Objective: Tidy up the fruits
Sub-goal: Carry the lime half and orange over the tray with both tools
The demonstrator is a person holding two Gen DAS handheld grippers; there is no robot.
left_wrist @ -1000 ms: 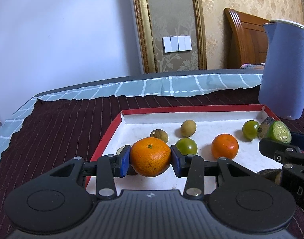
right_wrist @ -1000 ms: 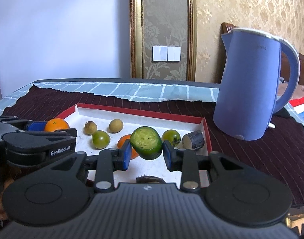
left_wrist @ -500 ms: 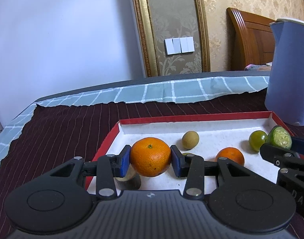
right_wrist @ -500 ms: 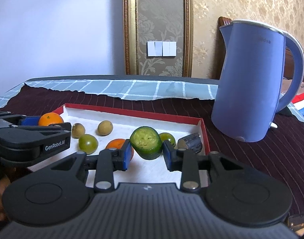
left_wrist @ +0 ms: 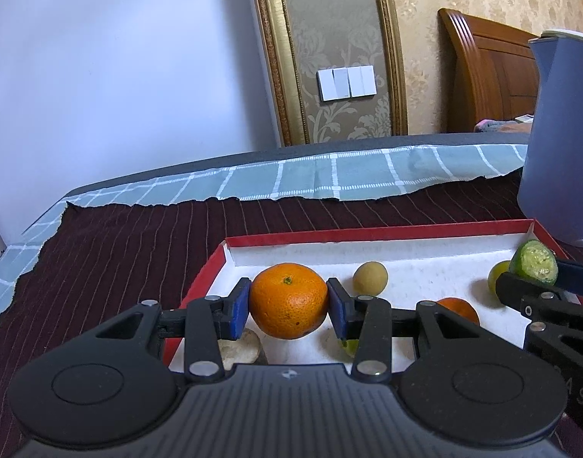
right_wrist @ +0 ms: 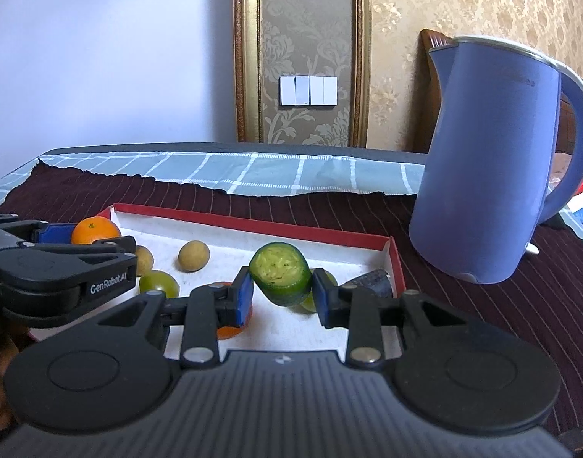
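My left gripper [left_wrist: 288, 301] is shut on an orange [left_wrist: 288, 300] and holds it above the near left corner of a red-rimmed white tray [left_wrist: 367, 233]. My right gripper [right_wrist: 280, 283] is shut on a cut green cucumber piece [right_wrist: 280, 273] above the tray's right half [right_wrist: 253, 221]. The cucumber piece also shows in the left wrist view [left_wrist: 533, 262], and the held orange in the right wrist view [right_wrist: 94, 230]. In the tray lie a second orange [left_wrist: 457, 309], two tan round fruits [right_wrist: 193, 255] [right_wrist: 144, 260], green round fruits [right_wrist: 158, 283] and a dark piece [right_wrist: 371, 281].
A blue electric kettle [right_wrist: 490, 160] stands right of the tray on the dark striped cloth [left_wrist: 119, 252]. A checked teal cloth [left_wrist: 329, 179] covers the table's far edge. A pale cut piece [left_wrist: 239, 349] lies under the left gripper.
Both grippers have risen with their fruit still held; the tray and its fruits now sit lower in both views.
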